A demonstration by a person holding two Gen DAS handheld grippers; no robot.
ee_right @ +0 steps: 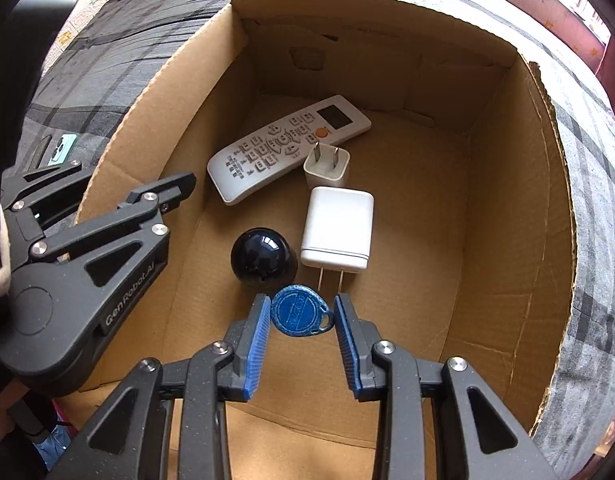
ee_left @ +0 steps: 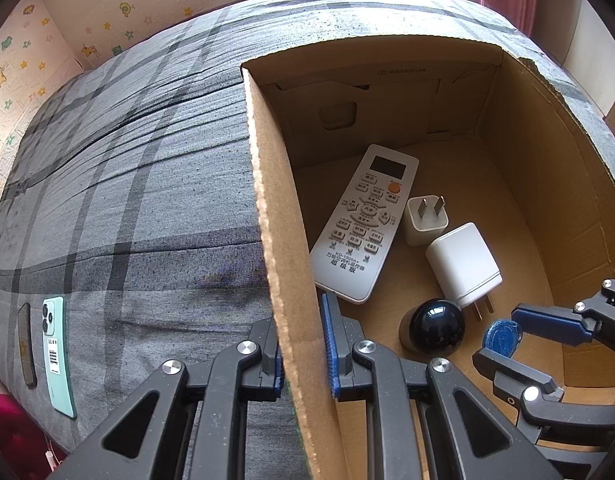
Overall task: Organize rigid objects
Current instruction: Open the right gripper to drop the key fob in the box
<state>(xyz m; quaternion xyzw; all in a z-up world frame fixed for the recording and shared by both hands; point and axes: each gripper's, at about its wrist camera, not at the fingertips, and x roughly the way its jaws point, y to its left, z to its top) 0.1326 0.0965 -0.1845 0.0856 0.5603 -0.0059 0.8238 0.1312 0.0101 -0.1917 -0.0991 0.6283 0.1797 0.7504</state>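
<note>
Right wrist view shows the right gripper [ee_right: 301, 316] holding a blue key fob [ee_right: 301, 316] low inside the cardboard box [ee_right: 519, 208], just beside the white charger [ee_right: 337, 226], probably to set it down there. The left gripper [ee_left: 303, 344] clamps the box wall, likely to steady it.

Box wall [ee_left: 283, 240] hides remote's [ee_left: 363, 224] left edge; phone [ee_left: 58, 356] label unreadable.

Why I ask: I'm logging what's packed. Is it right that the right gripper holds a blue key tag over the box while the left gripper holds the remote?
Not quite. The left gripper is shut on the box wall, as the left wrist view shows; the remote lies in the box. The right gripper does hold the blue key tag.
</note>
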